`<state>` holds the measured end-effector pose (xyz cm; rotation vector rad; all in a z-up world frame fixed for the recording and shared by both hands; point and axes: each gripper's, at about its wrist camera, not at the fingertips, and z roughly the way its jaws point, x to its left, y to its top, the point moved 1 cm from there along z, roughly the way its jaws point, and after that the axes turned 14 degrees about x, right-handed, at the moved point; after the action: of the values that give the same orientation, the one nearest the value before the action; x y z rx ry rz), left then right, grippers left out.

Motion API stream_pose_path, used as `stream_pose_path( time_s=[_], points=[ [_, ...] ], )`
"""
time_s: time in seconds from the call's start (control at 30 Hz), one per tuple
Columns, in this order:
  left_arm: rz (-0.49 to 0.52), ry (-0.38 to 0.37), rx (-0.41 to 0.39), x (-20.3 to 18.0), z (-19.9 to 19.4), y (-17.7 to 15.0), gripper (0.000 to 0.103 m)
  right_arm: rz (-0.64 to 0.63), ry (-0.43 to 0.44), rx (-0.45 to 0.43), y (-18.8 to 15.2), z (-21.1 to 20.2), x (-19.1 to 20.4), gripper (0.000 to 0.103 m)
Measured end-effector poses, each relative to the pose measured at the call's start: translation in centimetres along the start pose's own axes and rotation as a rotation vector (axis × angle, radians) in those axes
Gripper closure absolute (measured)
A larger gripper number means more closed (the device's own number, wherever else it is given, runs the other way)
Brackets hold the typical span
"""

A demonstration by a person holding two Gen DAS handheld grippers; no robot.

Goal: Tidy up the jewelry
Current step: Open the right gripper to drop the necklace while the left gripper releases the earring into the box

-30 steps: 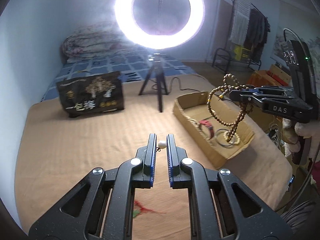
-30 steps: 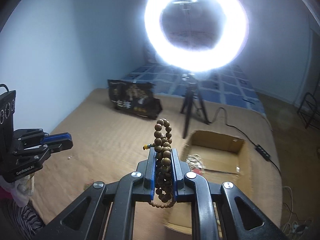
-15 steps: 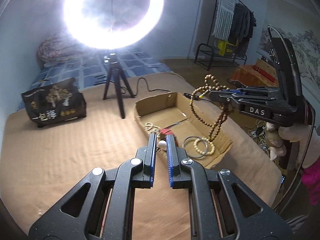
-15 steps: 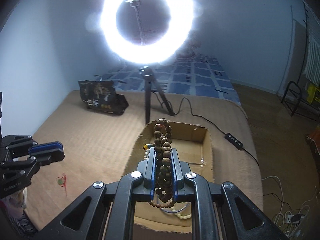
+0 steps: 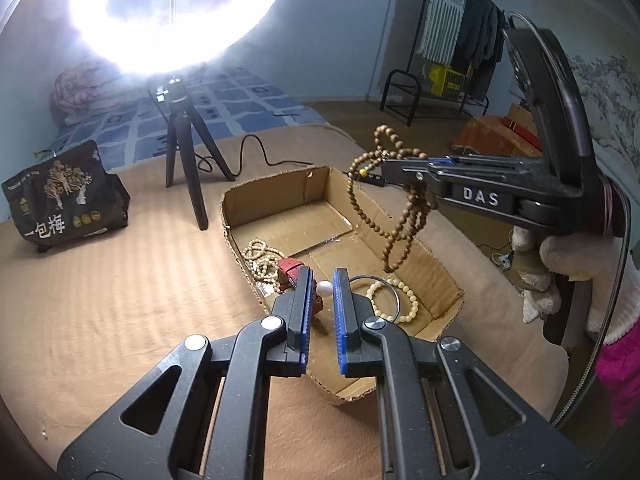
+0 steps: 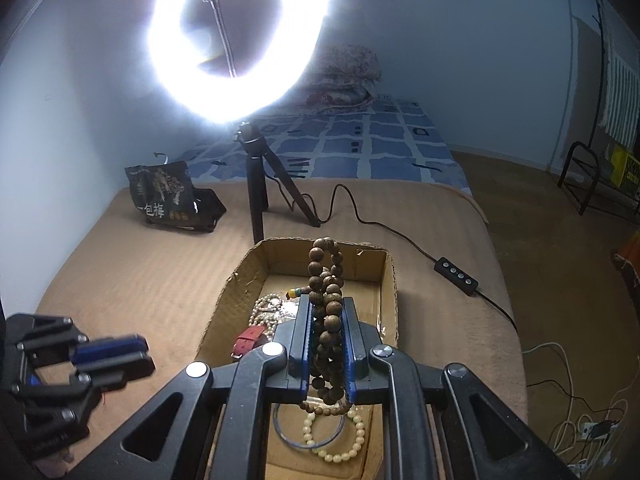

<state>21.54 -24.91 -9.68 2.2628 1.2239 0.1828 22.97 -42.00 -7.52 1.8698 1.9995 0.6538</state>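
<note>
Both hand-held grippers have swung over the cardboard box since a second ago, when the left one hung above bare bedcover and the right one was short of the box.

From the left wrist, the left hand-held gripper [image 5: 322, 288] points forward and downward over the near left edge of the cardboard box [image 5: 276, 194], its blue-padded fingers narrowly apart with a small white bead [image 5: 325, 288] pinched between the tips. Beyond and to the right, the right hand-held gripper [image 5: 390, 164] reaches in level from the right edge of the box, carried by a white-gloved hand [image 5: 560, 264]. Its fingers are closed on a brown wooden bead strand [image 5: 402, 224], which dangles in loops above the box interior. On the box floor lie a cream bead bracelet [image 5: 394, 302], a thin metal bangle [image 5: 380, 280], a pale bead strand [image 5: 260, 254] and a red strap [image 5: 290, 268]. The box sits on the tan bed [image 5: 120, 280], near its right edge.

From the right wrist, the brown strand fills the gap between the right gripper's fingers, looping above and below them. Directly beneath is the near end of the box, with the cream bracelet and bangle. The left gripper shows blurred at the lower left, level and aimed toward the box's left wall. A ring light [image 6: 240, 40] on a tripod stands behind the box.
</note>
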Motion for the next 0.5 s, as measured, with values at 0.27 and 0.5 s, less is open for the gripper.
stream_pose_path(
  time_s=[0.27,0.5],
  points=[
    [-0.005,-0.004,0.036,0.1,2.0,0.1,0.095,0.004,0.011,0.021,0.7,2.5,0.0,0.092],
    [-0.001,-0.014,0.045,0.0,2.3,0.2,0.095,0.014,0.009,0.042,0.9,3.9,0.1,0.092]
  ],
)
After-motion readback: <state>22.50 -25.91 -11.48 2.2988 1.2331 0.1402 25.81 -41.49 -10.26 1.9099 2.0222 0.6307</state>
